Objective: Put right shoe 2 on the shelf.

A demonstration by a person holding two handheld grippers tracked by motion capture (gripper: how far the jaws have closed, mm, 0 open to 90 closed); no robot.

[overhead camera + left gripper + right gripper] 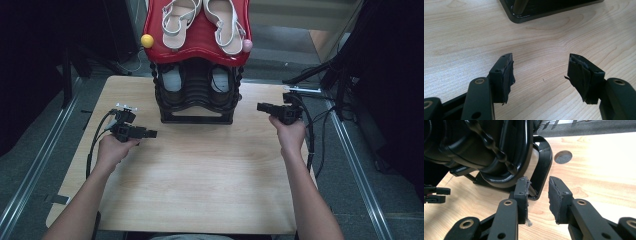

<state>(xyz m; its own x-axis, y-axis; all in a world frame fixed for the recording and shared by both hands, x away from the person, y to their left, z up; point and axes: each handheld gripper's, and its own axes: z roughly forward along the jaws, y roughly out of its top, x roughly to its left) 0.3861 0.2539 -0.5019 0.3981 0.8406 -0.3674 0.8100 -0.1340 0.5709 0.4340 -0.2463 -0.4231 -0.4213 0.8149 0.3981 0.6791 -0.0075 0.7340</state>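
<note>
high view shows my left gripper and right gripper flanking the black shoe rack at the desk's far middle. both hold nothing, jaws apart. white sandals lie on its red top shelf; right gripper sits nearer its base.

the wooden table is evenly lit from above, the room edges stay dark; glare on the glossy black shoe rack, near parts blurred.
</note>
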